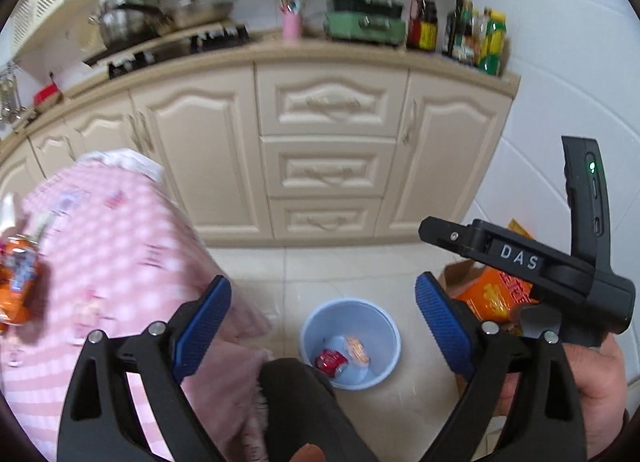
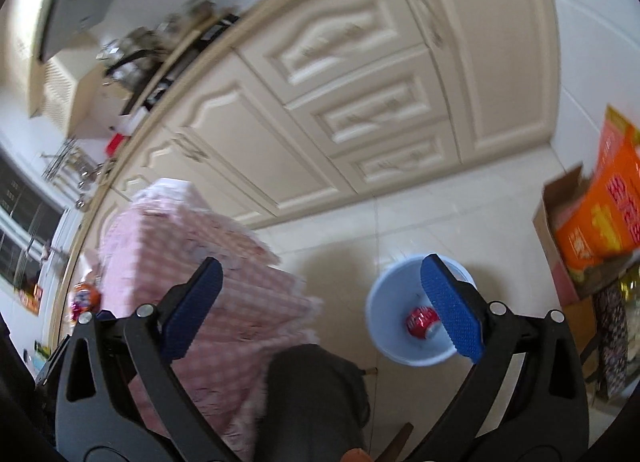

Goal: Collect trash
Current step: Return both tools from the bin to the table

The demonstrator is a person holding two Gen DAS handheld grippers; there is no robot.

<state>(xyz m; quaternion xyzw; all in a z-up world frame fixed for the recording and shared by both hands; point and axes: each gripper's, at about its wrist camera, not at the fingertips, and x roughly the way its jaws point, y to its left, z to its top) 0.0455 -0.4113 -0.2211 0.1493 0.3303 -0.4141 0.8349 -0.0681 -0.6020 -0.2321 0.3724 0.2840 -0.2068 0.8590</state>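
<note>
- Orange bottle [image 1: 16, 282] is blurred and cut by the left edge.
- Right finger hides part of the bin [image 2: 384, 326].
- Orange box [image 2: 608, 205] runs off frame.

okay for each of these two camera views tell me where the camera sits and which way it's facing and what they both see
Left wrist: sits behind the open left gripper, aimed down at the blue bin and cream cabinets; the right gripper, a hand and a dark knee show.
Right wrist: sits behind the open right gripper, tilted, facing the bin and cabinets; the knee shows.
Shared: bin, red wrapper, pink checked cloth, orange box.
</note>
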